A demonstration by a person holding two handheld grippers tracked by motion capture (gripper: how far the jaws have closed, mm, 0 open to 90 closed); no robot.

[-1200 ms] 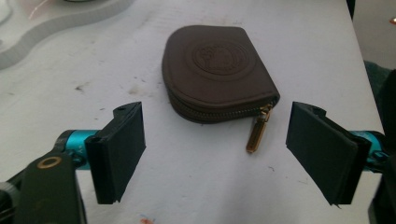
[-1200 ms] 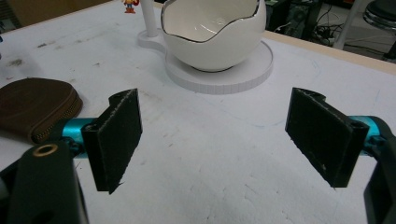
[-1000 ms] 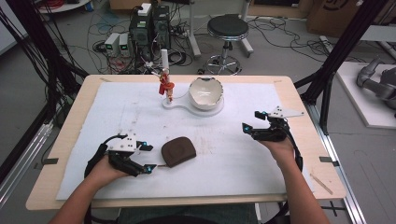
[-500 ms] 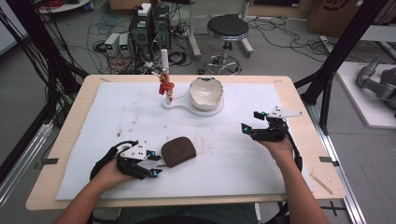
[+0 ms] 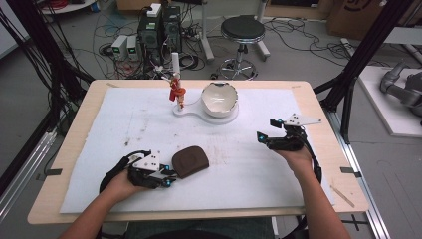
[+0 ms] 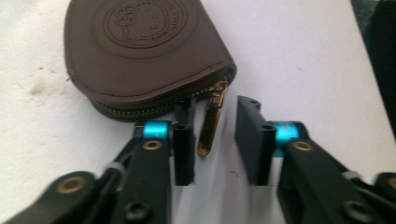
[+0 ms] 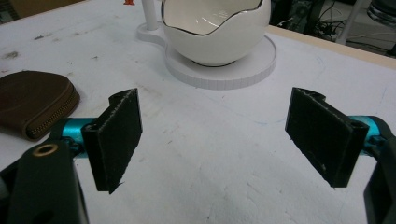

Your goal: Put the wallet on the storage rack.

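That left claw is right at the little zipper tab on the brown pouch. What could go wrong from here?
The gold tab is thin and hangs nearer one pad of the open left gripper, so closing could nudge it aside and miss it. The pouch lies loose on the sheet with the right gripper far off and open, so any tug on the tab may drag the whole pouch rather than unzip it.

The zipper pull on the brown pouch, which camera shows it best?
The left gripper view: the gold zipper pull hangs in close-up between the open left gripper, off the brown pouch. The high view shows the pouch small, the pull too tiny to tell. The right gripper view catches just the pouch's zippered edge.
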